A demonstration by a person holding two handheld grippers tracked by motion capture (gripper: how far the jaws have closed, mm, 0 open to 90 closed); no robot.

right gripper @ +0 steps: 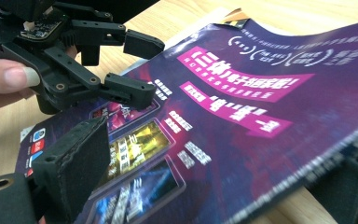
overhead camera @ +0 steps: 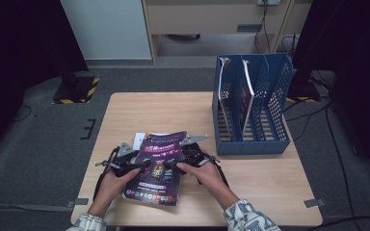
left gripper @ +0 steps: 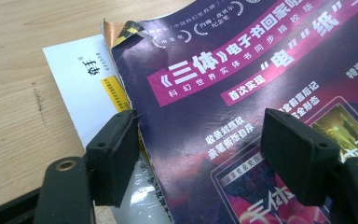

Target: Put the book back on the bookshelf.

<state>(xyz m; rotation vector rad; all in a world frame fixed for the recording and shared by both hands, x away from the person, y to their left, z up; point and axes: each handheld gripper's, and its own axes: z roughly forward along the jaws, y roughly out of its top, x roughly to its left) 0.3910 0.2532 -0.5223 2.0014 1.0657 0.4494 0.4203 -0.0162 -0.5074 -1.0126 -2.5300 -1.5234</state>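
A purple magazine [overhead camera: 156, 168] with a glossy cover lies near the table's front edge, on top of a white booklet [left gripper: 81, 88]. My left gripper [overhead camera: 143, 165] is at the magazine's left side and stands open. Its left pad [left gripper: 114, 154] is at the cover's left edge and its right pad [left gripper: 298, 154] hangs over the cover [left gripper: 242, 84]. From the right comes my right gripper [overhead camera: 169, 165], open, with the magazine's raised right edge [right gripper: 307, 172] between its jaws. One pad [right gripper: 77, 163] is above the cover and the other is under the edge. The left gripper [right gripper: 142, 70] shows beyond it.
A blue file rack [overhead camera: 274, 110] stands at the table's right back, with a purple magazine [overhead camera: 245, 94] and a white-edged one upright in its left slots. The wooden table [overhead camera: 173, 110] is bare behind the magazine. Dark stands and cables are on the floor around.
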